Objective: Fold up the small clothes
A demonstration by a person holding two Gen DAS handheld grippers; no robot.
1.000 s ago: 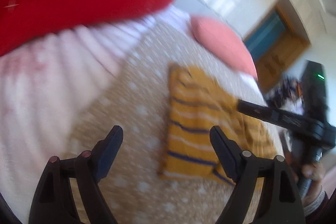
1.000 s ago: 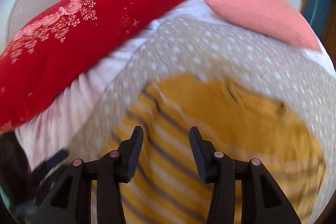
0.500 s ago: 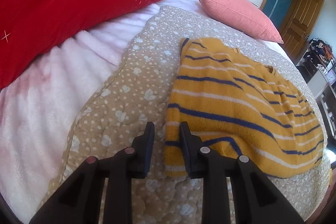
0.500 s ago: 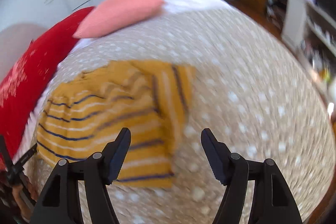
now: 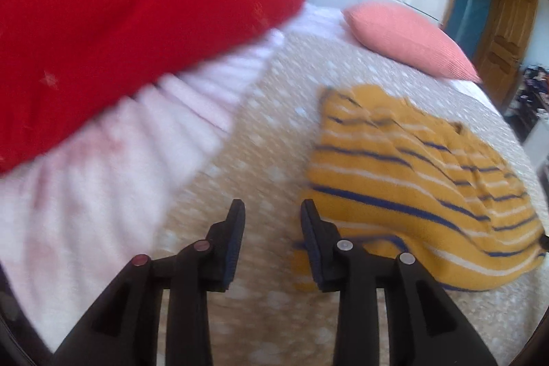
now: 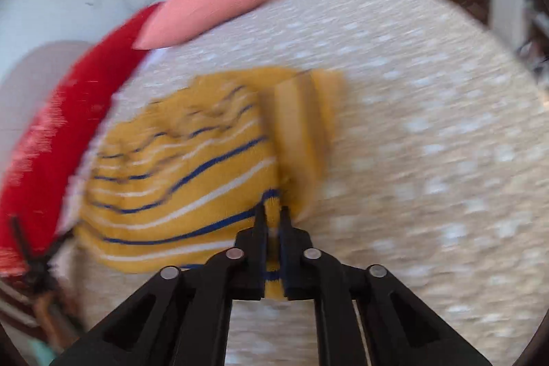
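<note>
Left gripper [image 5: 271, 211]: jaws stood apart with nothing between them, above the dotted quilt [image 5: 254, 160].
Sweater [image 5: 411, 174]: the striped yellow garment lay on the quilt, ahead and right of the left fingers.
Right gripper [image 6: 272, 215]: pinched tight on the sweater's [image 6: 192, 167] near edge, cloth showing between its fingers.

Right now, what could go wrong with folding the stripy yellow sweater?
The right gripper pinches only a small corner of the yellow striped sweater, so the knit might slip out when lifted. The left gripper is open over the quilt, beside the sweater's edge, so a one-sided pull could drag the sweater crooked instead of folding it.
</note>
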